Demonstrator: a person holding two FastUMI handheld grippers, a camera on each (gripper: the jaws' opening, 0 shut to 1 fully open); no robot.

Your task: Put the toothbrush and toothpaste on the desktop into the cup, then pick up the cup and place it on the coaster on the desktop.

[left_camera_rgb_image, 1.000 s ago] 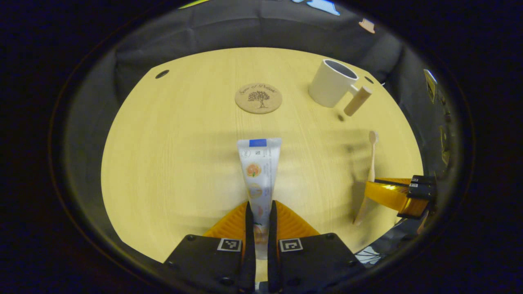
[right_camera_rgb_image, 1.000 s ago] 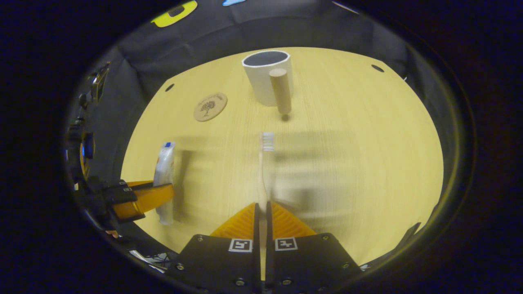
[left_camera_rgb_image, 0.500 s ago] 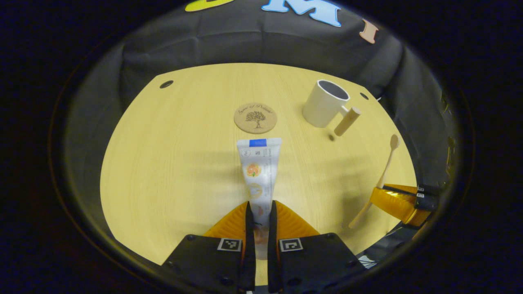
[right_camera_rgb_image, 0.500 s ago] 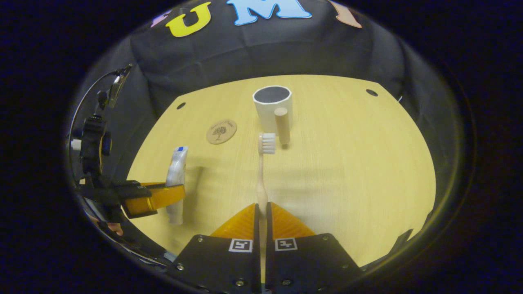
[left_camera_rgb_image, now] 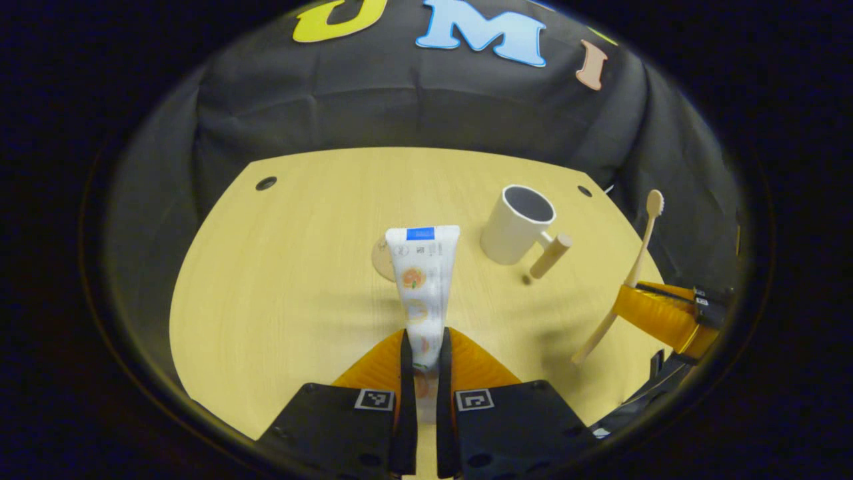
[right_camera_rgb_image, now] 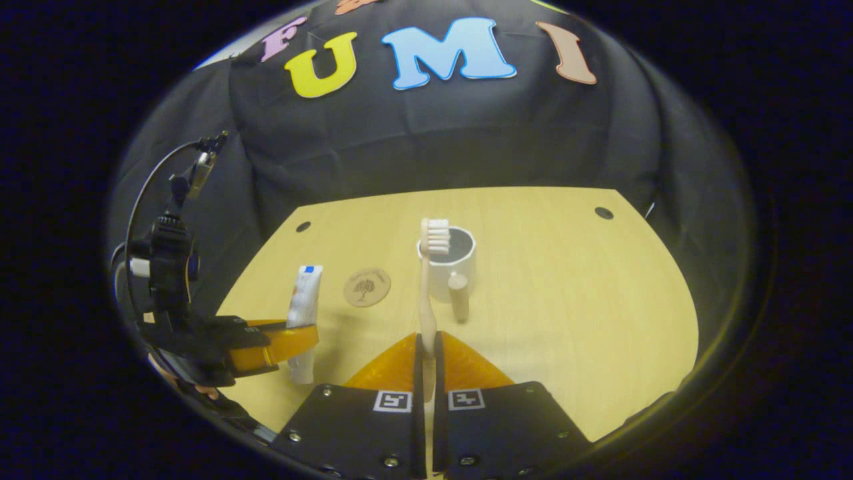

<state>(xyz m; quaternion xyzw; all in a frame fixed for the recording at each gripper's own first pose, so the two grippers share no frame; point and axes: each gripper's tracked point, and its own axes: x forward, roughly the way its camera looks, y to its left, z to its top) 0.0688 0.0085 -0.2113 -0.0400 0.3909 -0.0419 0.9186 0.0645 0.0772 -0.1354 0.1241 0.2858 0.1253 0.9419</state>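
Note:
My left gripper (left_camera_rgb_image: pixel 424 347) is shut on the lower end of a white toothpaste tube (left_camera_rgb_image: pixel 421 280), which is lifted off the yellow desktop and points away from me. My right gripper (right_camera_rgb_image: pixel 427 347) is shut on the handle of a wooden toothbrush (right_camera_rgb_image: pixel 430 267), bristles up and in the air. A white cup (left_camera_rgb_image: pixel 516 223) with a wooden peg handle stands at the far right in the left gripper view. The same cup (right_camera_rgb_image: pixel 455 270) stands straight ahead in the right gripper view, behind the brush head. The round cork coaster (right_camera_rgb_image: pixel 366 287) lies left of the cup, partly hidden behind the tube (left_camera_rgb_image: pixel 381 257).
The yellow desktop (left_camera_rgb_image: pixel 300 293) has small dark holes near its far corners (left_camera_rgb_image: pixel 266 183). In the left gripper view the right gripper (left_camera_rgb_image: pixel 660 313) with the toothbrush hangs at the right edge. In the right gripper view the left gripper (right_camera_rgb_image: pixel 266 337) with the tube is at the left edge.
Both grippers have risen and tilted up, lifting the toothpaste and the toothbrush off the desktop. The cup and coaster now sit lower in both views.

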